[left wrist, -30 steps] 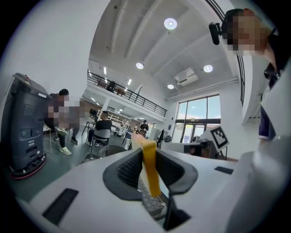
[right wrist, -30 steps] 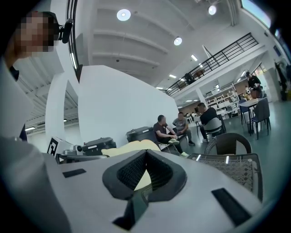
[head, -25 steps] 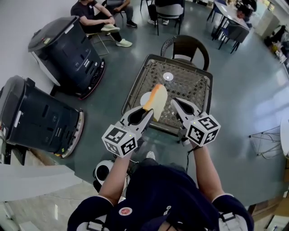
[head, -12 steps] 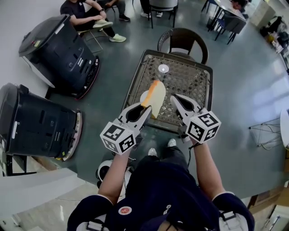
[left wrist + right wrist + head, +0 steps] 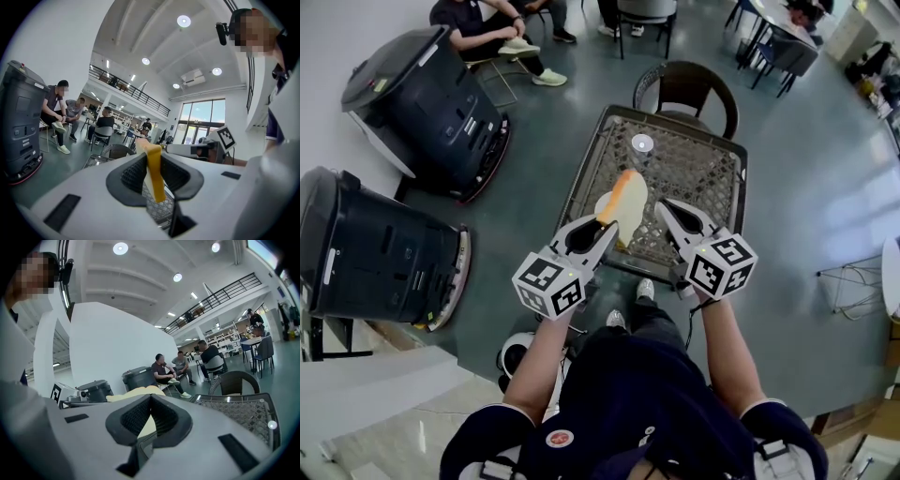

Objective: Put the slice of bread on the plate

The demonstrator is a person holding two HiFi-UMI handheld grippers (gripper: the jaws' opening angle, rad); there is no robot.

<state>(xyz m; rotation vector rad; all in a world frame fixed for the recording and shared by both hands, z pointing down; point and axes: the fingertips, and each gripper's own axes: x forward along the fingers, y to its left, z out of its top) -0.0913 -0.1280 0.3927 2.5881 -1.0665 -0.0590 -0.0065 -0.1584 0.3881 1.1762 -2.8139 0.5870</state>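
Though only partly closed, the left gripper (image 5: 604,231) clamps the bread slice (image 5: 626,202).

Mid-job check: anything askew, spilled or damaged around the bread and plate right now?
Nothing stands out. The left gripper holds the bread slice on edge, intact, above the woven table, not yet set down. The plate is mostly hidden behind the slice. The right gripper is shut and empty beside it.

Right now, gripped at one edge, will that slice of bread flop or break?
The slice of bread sticks out straight from the left gripper without drooping, so it is probably fairly stiff and light. Pinched at one edge, it might tear if squeezed harder. Flat, it should not roll on the plate.
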